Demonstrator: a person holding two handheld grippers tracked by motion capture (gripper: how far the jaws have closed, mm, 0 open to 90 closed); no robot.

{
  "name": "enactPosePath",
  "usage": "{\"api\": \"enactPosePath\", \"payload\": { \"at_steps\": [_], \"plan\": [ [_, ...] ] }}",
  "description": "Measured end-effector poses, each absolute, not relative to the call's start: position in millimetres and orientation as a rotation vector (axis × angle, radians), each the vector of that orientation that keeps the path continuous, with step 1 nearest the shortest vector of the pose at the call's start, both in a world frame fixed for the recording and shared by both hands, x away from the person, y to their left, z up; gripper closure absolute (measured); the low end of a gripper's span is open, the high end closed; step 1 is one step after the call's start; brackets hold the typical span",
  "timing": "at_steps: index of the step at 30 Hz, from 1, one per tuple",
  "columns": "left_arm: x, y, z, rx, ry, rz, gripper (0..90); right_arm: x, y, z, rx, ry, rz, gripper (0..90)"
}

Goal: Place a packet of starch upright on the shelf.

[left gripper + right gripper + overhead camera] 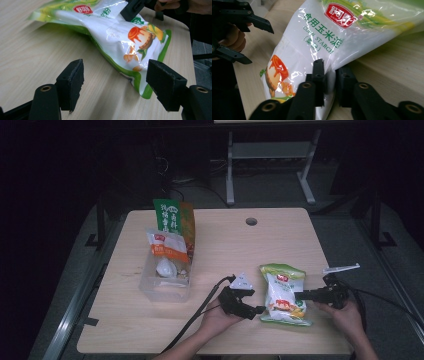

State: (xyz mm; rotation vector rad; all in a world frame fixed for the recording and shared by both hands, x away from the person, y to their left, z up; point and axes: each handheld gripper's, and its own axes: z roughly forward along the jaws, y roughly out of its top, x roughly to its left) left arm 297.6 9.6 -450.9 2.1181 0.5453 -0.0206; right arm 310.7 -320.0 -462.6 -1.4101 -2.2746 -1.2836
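Corn starch bag, white with green edges, lies flat on the wooden table in the lower right of the high view, between two hand-held grippers. At its right edge the right gripper pinches the bag's side, held by a hand at the lower right of the frame. At its left, the left gripper sits just beside the bag's lower corner, gripped by the other hand. A clear plastic bin holding packets stands at centre left, a green-and-orange pouch upright behind it.

From the left gripper view, the jaws stand spread wide, low in the frame, with the bag's green-trimmed corner lying between them on the table, touching neither that can be seen. The right gripper bites the bag at the top of the frame.

From the right gripper view, the jaws are pressed together on a fold of the bag, bottom centre. The left gripper hangs open at upper left.
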Motion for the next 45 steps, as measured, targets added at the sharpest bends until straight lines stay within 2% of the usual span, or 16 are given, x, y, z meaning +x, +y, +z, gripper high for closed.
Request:
{"api": "enactPosePath", "payload": {
  "at_steps": [10, 13, 20, 24, 26, 30, 38, 45],
  "plan": [
    [306.1, 1.9, -455.1, 2.091, 0.564, -0.1, 30.1, 298.3, -306.0, -438.6, -1.404, -2.374, -1.391, 85.5],
    [312.1, 1.0, -454.6, 2.066, 0.579, -0.152, 32.6, 296.1, -299.8, -429.8, -1.38, -2.409, -1.421, 85.7],
    [320.7, 2.3, -451.0, 2.001, 0.635, -0.259, 48.8, 290.9, -288.2, -416.4, -1.32, -2.466, -1.48, 86.1],
    [326.0, 8.3, -450.0, 1.977, 0.661, -0.284, 62.6, 288.9, -285.9, -415.6, -1.317, -2.464, -1.52, 86.3],
    [326.5, 9.8, -448.5, 1.964, 0.664, -0.273, 71.3, 289.0, -283.6, -415.4, -1.296, -2.476, -1.551, 86.3],
    [326.1, 13.3, -443.5, 1.963, 0.659, -0.203, 78.5, 288.4, -279.2, -413.0, -1.291, -2.485, -1.577, 86.3],
    [323.3, 24.0, -430.6, 2.018, 0.63, 0.008, 80.9, 293.7, -263.8, -411.2, -1.247, -2.515, -1.628, 85.6],
    [319.5, 28.9, -428.9, 2.051, 0.595, 0.108, 81.7, 301.3, -253.4, -418.8, -1.222, -2.548, -1.551, 83.7]
  ]
}}
